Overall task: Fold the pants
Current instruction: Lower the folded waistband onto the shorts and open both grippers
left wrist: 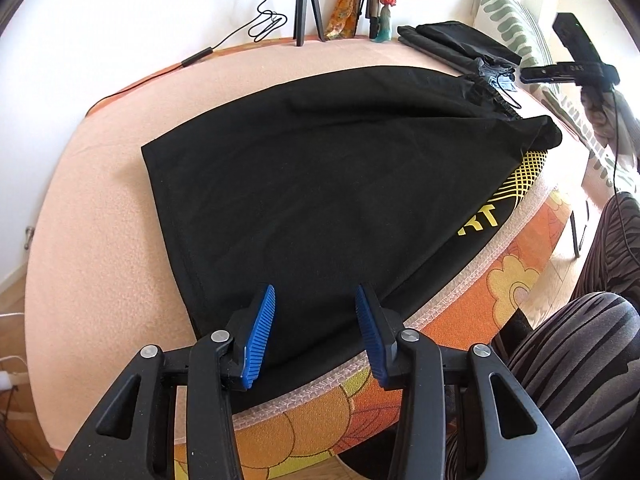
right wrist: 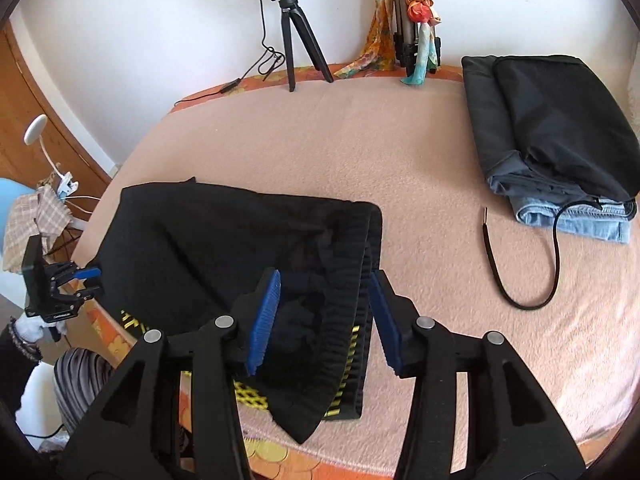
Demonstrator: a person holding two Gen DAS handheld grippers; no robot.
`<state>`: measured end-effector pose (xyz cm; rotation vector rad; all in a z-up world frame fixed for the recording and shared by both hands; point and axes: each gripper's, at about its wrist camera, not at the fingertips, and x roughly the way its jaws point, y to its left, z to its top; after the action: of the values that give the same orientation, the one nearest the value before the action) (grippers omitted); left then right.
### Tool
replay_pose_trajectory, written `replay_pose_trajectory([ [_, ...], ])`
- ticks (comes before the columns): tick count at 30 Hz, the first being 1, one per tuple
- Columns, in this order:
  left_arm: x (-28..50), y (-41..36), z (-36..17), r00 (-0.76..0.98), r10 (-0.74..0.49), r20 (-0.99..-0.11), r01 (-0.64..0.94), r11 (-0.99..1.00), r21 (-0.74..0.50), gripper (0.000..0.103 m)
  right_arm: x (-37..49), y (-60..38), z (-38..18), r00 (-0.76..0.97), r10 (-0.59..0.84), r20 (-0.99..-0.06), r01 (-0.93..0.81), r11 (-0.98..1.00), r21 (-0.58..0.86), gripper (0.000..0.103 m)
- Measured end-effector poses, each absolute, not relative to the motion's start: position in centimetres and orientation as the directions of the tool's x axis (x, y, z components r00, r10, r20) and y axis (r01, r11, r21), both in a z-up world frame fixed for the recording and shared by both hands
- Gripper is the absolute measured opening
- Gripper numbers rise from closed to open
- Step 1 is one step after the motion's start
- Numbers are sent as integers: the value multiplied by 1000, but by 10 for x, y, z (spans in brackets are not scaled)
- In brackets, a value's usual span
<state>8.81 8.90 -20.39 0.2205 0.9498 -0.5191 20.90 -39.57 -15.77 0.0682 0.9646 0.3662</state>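
Peach blanket under flat black yellow-printed pants, left claw and right claw both agape.

I see a bed covered with a peach blanket. On it lie the black pants, a stack of folded clothes, 1 black cord and a small tripod.

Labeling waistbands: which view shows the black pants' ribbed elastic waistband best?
Right wrist view: the ribbed elastic waistband of the black pants lies close, between the open right gripper fingers. Left wrist view shows it only far off, bunched at the top right.
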Motion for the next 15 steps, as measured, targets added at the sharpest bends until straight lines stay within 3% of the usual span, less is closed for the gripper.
replay_pose_trajectory([
  [1, 89, 91, -203, 469, -329, -820, 514, 856, -49, 28, 196, -397, -156, 511, 348, -786, -291, 930, 223, 49],
  [3, 88, 93, -199, 470, -332, -818, 515, 855, -51, 24, 177, -394, -156, 503, 340, -795, -325, 926, 190, 49],
  [9, 79, 96, -185, 493, -309, -814, 535, 845, 4, 24, 150, -369, -173, 462, 269, -845, -437, 898, 47, 50],
  [15, 78, 87, -188, 452, -280, -847, 601, 797, 58, 33, 142, -348, -191, 444, 208, -871, -509, 859, -54, 50],
])
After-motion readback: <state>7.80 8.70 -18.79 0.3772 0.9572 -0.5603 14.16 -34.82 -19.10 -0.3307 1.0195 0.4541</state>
